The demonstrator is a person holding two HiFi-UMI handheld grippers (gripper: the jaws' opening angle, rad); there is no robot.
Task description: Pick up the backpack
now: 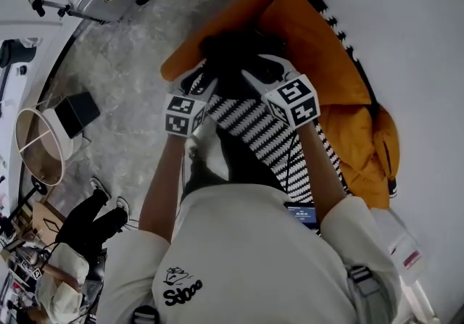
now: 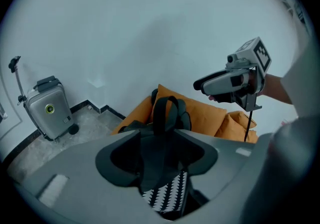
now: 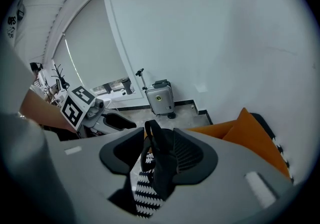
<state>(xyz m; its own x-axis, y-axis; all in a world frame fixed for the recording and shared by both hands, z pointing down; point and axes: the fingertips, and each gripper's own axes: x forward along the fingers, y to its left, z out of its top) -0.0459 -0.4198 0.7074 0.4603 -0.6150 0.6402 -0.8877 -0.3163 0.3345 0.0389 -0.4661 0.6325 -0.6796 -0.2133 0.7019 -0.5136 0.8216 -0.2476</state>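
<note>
From the head view, the backpack (image 1: 254, 134), black with a black-and-white pattern, lies on an orange cushion (image 1: 319, 47) at twelve o'clock from the person. The left gripper (image 1: 197, 83) is at its eleven o'clock edge and the right gripper (image 1: 264, 72) at its one o'clock edge. With neither gripper clamped, any lift now would likely leave the bag behind.

In the left gripper view, the jaws stand partly apart. The bag's top loop (image 2: 167, 110) rises through the gap towards twelve o'clock, and neither pad presses it. The loop is soft, so if the jaws close off-centre it may fold aside and slip out.

In the right gripper view, the jaws are spread wide and a black strap (image 3: 159, 155) runs down between them. It lies nearer the pad at three o'clock, though I cannot tell whether it touches. A pinch on a thin strap alone may let the bag swing, or drag on the cushion.
</note>
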